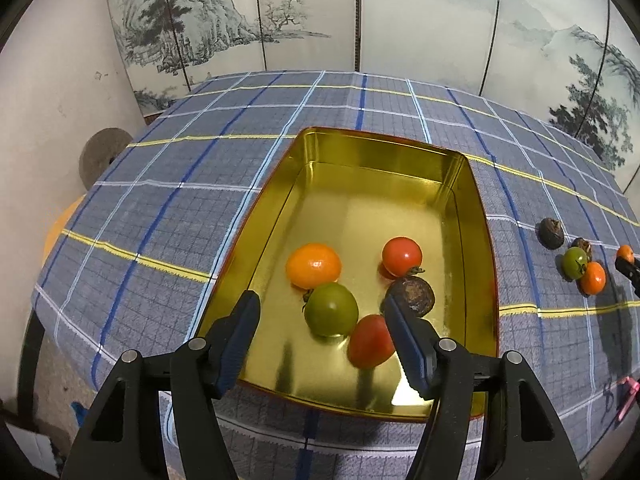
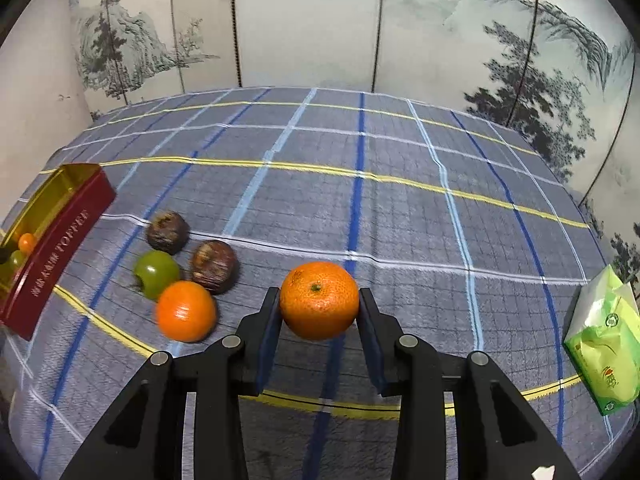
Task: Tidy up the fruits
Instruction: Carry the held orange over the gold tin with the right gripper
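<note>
A gold-lined tin [image 1: 476, 216] holds an orange fruit [image 1: 313, 266], a green tomato [image 1: 331, 309], two red tomatoes [image 1: 402, 256] [image 1: 370, 341] and a dark brown fruit [image 1: 414, 294]. My left gripper [image 1: 322, 308] is open above the tin's near end. My right gripper [image 2: 319, 304] is shut on a mandarin [image 2: 319, 300], held above the cloth. On the cloth to its left lie another mandarin [image 2: 185, 311], a green tomato [image 2: 156, 274] and two dark brown fruits [image 2: 167, 232] [image 2: 215, 266]. The tin's red side [image 2: 56, 256] shows at the far left.
A blue checked cloth [image 2: 360, 200] covers the table. A green tissue pack [image 2: 606, 340] lies at the right edge. A painted folding screen [image 1: 420, 20] stands behind the table. The loose fruit group also shows in the left wrist view [image 1: 576, 262].
</note>
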